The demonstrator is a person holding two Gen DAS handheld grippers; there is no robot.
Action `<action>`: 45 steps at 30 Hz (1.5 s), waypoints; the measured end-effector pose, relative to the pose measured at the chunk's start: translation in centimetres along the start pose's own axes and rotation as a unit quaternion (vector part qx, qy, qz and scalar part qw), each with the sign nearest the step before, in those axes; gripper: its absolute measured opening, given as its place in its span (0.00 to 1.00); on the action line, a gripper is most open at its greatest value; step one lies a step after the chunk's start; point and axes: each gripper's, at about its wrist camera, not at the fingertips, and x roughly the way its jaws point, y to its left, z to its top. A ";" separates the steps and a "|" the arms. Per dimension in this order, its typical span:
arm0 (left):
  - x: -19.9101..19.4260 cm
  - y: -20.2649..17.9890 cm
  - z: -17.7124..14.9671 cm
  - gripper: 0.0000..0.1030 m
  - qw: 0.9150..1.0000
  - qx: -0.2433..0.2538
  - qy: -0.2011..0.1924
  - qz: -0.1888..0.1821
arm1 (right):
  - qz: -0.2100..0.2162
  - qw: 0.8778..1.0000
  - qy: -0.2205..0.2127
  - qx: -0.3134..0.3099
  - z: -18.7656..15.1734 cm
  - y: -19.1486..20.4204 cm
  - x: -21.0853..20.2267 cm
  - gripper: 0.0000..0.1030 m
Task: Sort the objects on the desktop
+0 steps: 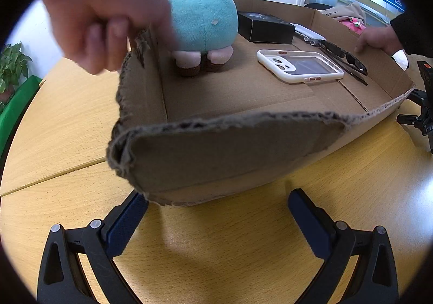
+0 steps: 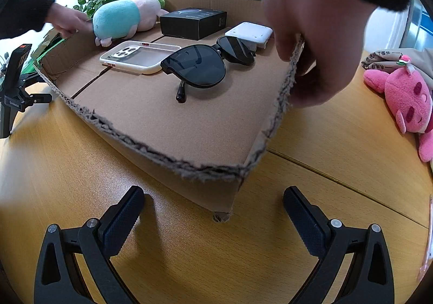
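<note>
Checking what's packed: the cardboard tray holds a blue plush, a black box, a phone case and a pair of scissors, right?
Not scissors: it is a pair of sunglasses, clear in the right wrist view. The blue plush, black box and phone case do sit in the cardboard tray.

The room is bright with daylight. In both views the white wall behind is overexposed, and the fisheye bends the wooden table (image 1: pixel 67 120) with black vignette corners. The near hand (image 1: pixel 108 14) is blurred. The cardboard tray (image 2: pixel 189 125) throws soft shadows toward the cameras.
</note>
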 end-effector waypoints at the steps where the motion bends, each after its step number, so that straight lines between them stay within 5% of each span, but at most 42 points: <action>1: 0.0 0.0 0.0 1.00 1.000 0.000 0.000 0.000 | 0.000 1.000 0.000 0.000 -0.1 0.0 -0.1 1.00; 24: 0.2 0.1 0.0 1.00 1.000 0.000 -0.001 -0.002 | -0.007 1.000 -0.001 0.008 -0.5 0.3 -0.1 1.00; 45: 0.2 -0.5 -0.5 1.00 1.000 0.005 -0.002 -0.005 | -0.016 1.000 -0.001 0.017 2.2 3.7 3.9 1.00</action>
